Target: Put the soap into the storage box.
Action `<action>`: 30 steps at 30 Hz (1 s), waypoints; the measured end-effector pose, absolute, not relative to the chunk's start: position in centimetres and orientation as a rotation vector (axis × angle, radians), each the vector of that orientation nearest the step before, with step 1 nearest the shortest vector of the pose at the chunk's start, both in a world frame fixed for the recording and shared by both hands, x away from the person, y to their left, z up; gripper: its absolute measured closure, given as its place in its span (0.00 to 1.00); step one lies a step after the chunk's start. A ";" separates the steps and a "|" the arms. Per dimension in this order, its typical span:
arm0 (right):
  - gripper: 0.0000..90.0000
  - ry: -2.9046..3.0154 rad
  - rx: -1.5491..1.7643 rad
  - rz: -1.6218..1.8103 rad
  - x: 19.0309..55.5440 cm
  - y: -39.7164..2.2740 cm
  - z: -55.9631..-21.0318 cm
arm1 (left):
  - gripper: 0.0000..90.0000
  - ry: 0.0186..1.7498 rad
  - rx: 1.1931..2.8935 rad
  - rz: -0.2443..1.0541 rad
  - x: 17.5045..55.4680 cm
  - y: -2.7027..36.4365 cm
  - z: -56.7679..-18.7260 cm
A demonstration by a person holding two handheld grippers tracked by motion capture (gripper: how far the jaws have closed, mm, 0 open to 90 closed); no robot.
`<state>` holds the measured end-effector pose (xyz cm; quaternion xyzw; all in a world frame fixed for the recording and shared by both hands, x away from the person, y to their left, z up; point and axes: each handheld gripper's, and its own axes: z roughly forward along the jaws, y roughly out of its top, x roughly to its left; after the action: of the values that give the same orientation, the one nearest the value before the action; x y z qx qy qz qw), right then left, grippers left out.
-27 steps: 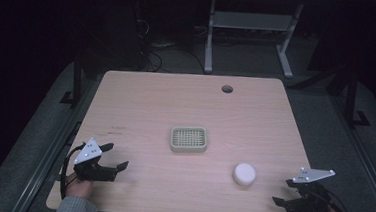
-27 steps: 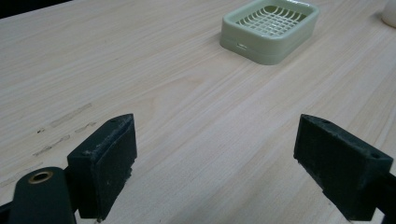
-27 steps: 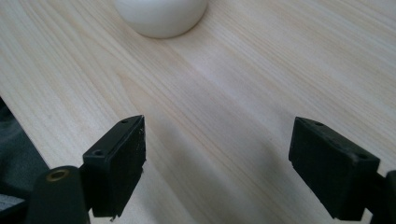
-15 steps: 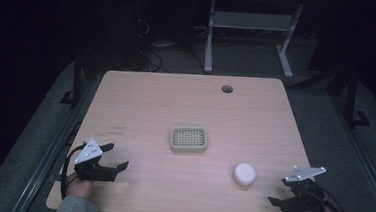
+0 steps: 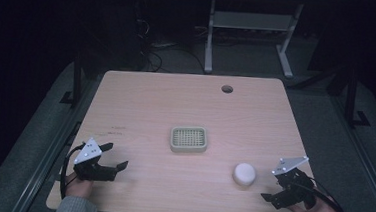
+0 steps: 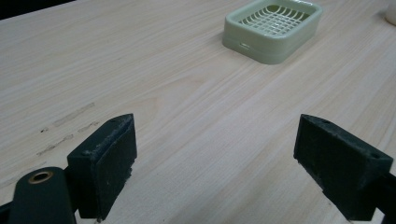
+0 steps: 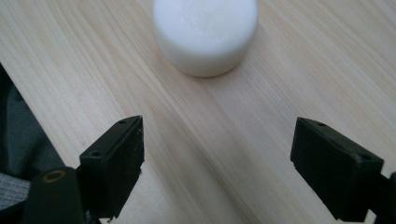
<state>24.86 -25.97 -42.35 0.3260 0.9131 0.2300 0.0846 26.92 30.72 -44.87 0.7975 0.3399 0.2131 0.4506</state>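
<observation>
A pale green slotted soap dish [image 5: 188,139] sits at the table's middle; it also appears far ahead in the left gripper view [image 6: 273,27]. A round white soap bar [image 5: 244,174] lies on the wood at the front right, and looms just beyond the open jaws in the right gripper view [image 7: 205,32]. My right gripper [image 5: 275,192] is open, low over the table right of the bar and apart from it. My left gripper [image 5: 114,157] stands open near the front left corner with bare wood between its jaws [image 6: 215,158].
The wooden table [image 5: 141,102] has a round cable hole [image 5: 227,88] near its far edge. Dark floor, cables and a metal desk frame [image 5: 251,35] lie beyond. The table's front edge runs close beside the right gripper [image 7: 28,116].
My right gripper has shifted slightly left toward the white bar. The left gripper, dish and bar have stayed put.
</observation>
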 end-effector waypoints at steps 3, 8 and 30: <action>0.19 2.755 0.936 0.656 25.3 -25.0 -41.9 | 0.14 0.842 1.967 0.532 26.9 30.8 -44.9; 0.19 2.789 0.912 0.623 26.0 -23.8 -41.8 | 0.14 0.840 1.966 0.530 26.9 30.7 -44.8; 0.17 2.907 0.797 0.444 29.7 -20.0 -41.5 | 0.14 0.846 1.962 0.528 26.9 30.7 -44.8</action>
<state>29.69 -19.95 -41.47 0.2614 0.9530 0.1456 0.0473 26.91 30.67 -44.84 0.7946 0.3425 0.2140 0.4533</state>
